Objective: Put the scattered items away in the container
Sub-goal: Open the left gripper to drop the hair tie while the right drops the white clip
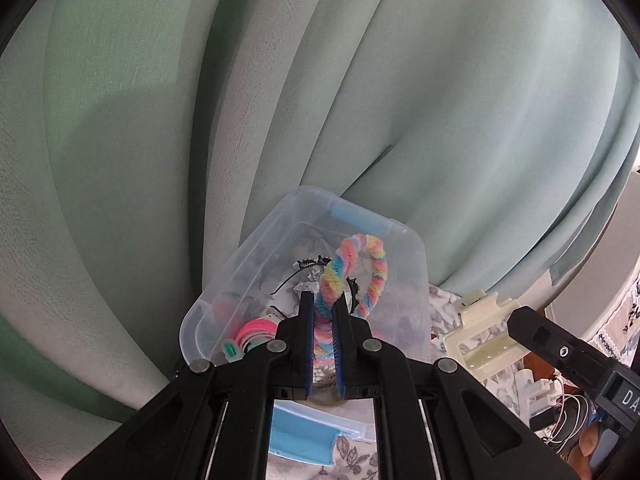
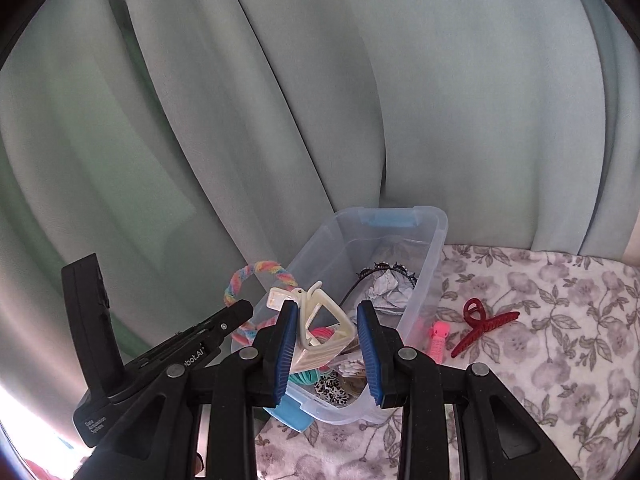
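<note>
Left gripper [image 1: 323,320] nearest, jaws clamped tight on rainbow fuzzy headband [image 1: 362,264], loop arching up over clear plastic container [image 1: 224,280]. Right gripper [image 2: 327,344] part-open, cream claw clip [image 2: 316,328] wedged betw. blue pads [image 2: 285,344], tilted, pressed to left pad; contact w/ right pad unclear. Inside container: black thin headband [image 2: 384,270], grey scrunchie [image 2: 386,292], pink hair ties [image 1: 256,330], leopard-print scrunchie [image 2: 331,388]. Still out on floral cloth [image 2: 540,320], right of container: dark red claw clip [image 2: 486,322], pink small clip [image 2: 438,340] just beside container wall. Pale green curtain [image 2: 320,100] close behind, touching container's far end. Blue latch [image 2: 386,220] on far rim.
</note>
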The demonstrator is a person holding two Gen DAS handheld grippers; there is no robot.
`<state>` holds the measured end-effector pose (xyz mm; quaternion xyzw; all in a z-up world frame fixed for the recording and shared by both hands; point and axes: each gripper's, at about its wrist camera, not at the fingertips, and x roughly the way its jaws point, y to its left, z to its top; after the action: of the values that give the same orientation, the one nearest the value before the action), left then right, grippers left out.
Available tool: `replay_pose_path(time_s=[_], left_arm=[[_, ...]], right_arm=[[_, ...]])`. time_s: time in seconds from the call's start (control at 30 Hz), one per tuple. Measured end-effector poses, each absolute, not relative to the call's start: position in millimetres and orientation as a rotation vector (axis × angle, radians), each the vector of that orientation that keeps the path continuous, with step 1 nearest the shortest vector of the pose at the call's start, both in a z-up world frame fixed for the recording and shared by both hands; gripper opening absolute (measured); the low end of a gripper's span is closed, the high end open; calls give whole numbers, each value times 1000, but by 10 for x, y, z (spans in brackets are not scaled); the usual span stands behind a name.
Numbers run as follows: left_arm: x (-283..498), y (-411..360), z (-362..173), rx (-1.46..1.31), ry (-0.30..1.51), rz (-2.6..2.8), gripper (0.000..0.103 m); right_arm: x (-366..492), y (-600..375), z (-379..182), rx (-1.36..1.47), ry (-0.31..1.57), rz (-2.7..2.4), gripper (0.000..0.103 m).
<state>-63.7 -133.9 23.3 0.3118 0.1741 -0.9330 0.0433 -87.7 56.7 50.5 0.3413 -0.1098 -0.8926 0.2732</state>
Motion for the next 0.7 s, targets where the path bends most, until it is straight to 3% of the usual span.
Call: replay_pose_path(time_s=[0.5,0.6,0.67,0.7], left_arm=[[-861,-1496,19,1020,544,-2764,8],[-957,-1502,-56,1035,546,-2748,24],[-960,-1512,-67,1029,558,-2742,46],[-953,-1514,-62,1027,564,-2741,47]], right_arm=[[-1317,298,168,1023,-233,-2349,34],[-1375,271,100,1071,-207,-2347,41],[-1385,295,67,1088,-216,-2347,49],[-1385,312,60,1091,-222,-2349,53]])
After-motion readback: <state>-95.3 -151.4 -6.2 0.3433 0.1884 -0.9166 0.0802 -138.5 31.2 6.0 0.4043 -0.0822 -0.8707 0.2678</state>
